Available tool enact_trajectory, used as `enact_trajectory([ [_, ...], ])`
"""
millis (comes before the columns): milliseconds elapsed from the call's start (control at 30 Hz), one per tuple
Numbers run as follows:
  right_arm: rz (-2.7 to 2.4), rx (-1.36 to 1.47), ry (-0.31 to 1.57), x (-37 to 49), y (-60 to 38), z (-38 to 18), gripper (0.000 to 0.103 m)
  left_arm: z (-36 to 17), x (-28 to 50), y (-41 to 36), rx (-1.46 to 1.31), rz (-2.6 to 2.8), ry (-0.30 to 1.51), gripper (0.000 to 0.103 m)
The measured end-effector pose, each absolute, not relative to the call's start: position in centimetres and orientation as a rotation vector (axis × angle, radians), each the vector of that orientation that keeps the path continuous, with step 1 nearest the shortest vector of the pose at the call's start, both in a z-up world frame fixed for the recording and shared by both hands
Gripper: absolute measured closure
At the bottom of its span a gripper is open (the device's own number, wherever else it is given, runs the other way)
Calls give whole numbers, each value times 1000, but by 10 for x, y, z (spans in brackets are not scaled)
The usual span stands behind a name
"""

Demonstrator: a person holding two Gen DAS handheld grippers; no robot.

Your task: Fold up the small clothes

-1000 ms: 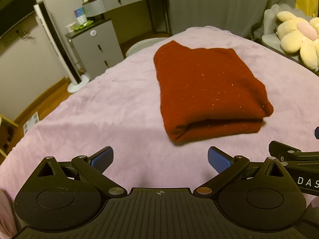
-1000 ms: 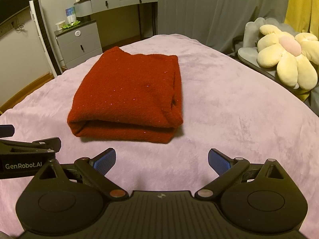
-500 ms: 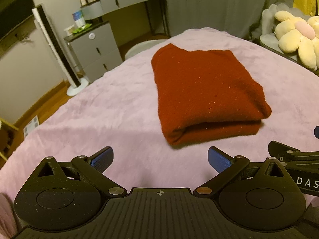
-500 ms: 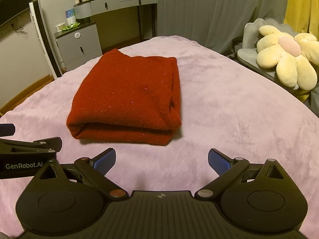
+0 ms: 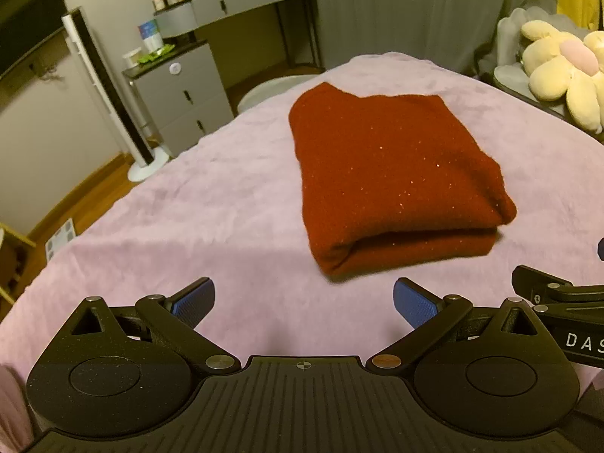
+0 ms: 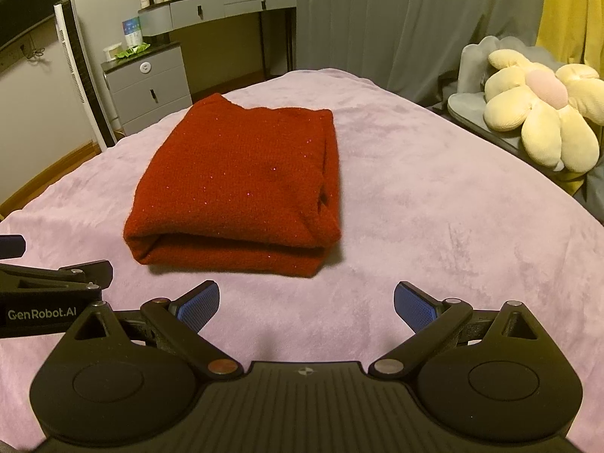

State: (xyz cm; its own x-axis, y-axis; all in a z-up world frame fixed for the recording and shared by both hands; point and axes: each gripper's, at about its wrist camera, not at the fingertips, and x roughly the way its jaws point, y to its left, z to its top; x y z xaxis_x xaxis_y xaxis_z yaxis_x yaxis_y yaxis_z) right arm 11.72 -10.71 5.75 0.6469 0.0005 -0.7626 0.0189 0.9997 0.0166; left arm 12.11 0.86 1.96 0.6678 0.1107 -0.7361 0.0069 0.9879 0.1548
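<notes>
A dark red knitted garment lies folded into a thick rectangle on the lilac bed cover; it also shows in the right wrist view. My left gripper is open and empty, hovering just short of the garment's near left corner. My right gripper is open and empty, a little short of the garment's near right corner. Each gripper's body shows at the edge of the other's view.
A grey drawer unit and a white tower fan stand left of the bed. A grey desk is behind. A yellow flower plush lies on a grey chair at the right.
Both grippers have drawn back and risen slightly from the garment. The folded garment has not moved, and both grippers stay open.
</notes>
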Motion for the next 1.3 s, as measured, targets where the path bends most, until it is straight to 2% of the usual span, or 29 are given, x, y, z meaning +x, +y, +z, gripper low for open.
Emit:
enact_trajectory([
  [1300,-17,18,860,117,-112,59,4,22,120,8,167,58,821,0],
])
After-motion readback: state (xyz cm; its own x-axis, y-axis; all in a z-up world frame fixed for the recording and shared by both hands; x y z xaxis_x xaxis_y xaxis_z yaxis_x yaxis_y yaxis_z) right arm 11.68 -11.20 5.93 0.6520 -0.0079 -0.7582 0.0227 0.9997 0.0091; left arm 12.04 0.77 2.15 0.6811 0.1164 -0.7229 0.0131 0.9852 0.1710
